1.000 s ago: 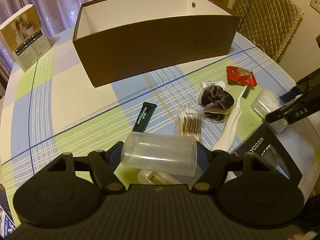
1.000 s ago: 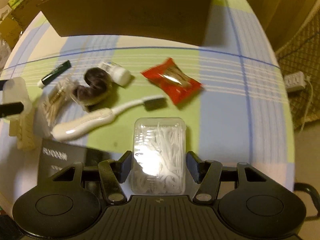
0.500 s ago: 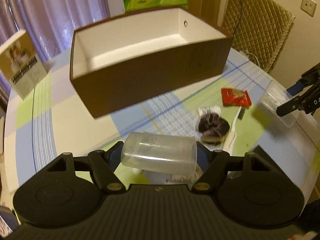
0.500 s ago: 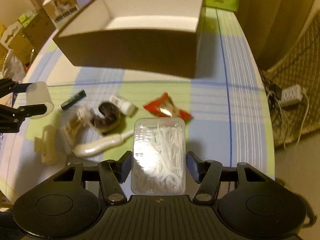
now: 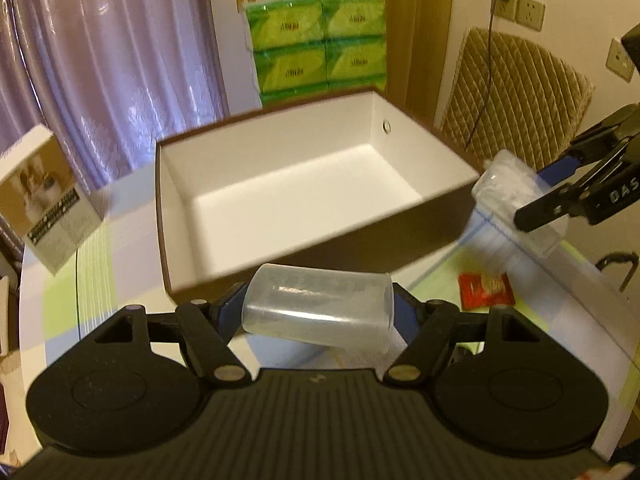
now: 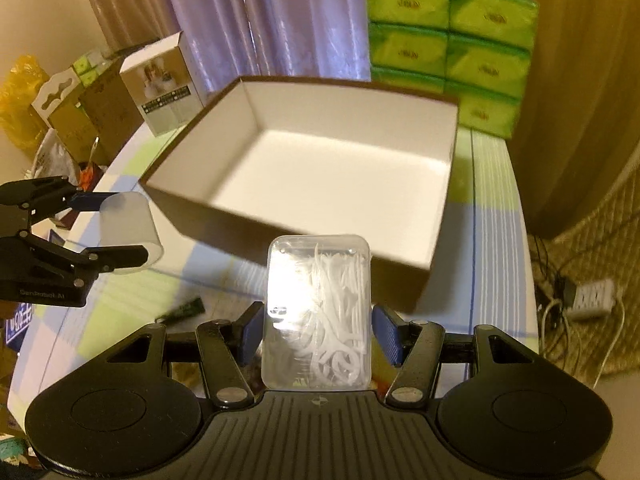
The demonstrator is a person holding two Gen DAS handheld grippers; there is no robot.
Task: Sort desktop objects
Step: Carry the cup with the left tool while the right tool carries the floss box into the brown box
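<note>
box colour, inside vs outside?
Box: white inside, dark brown outside. Clearest in the right wrist view.

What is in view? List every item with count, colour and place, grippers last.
storage box: 1, brown outside, white inside, table centre, nothing inside
clear cup: 1, translucent, in left gripper
floss pick case: 1, clear with white picks, in right gripper
red packet: 1, red, table right of box
green tube: 1, dark green, table front-left
tissue packs: one stack, green, behind box
product carton: 1, white-tan, left of box
power strip: 1, white, floor right
left hand-held gripper: 1, black
right hand-held gripper: 1, black
</note>
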